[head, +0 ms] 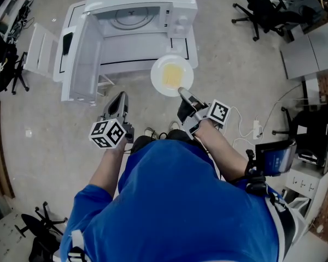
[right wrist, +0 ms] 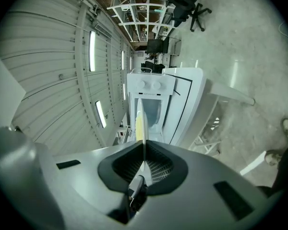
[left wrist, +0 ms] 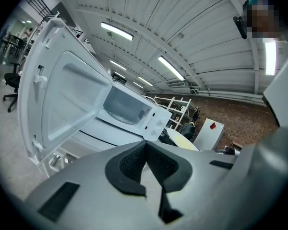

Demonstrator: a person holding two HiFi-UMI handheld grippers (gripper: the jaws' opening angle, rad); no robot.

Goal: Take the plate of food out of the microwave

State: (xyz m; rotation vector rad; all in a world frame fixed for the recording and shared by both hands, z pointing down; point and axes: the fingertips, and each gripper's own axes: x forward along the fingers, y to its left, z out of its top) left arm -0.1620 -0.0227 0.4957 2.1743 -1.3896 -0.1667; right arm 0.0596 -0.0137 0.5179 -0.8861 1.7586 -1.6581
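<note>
A white plate [head: 172,75] with yellow food hangs in the air just in front of the white microwave [head: 142,21], outside its cavity. My right gripper [head: 183,93] is shut on the plate's near rim. In the right gripper view the plate [right wrist: 141,121] shows edge-on between the pads, with the microwave [right wrist: 151,104] beyond it. The microwave door [head: 82,59] stands wide open to the left. My left gripper [head: 117,105] hovers below the door, shut and holding nothing. Its view shows the open door [left wrist: 62,99], the microwave [left wrist: 127,110] and the plate [left wrist: 182,140].
The microwave sits on a white table [head: 192,51] with black edge lines. A white folding frame [head: 41,51] stands to its left. Black office chairs [head: 268,10] are at the upper right. Cables and a power strip [head: 257,129] lie on the concrete floor to my right.
</note>
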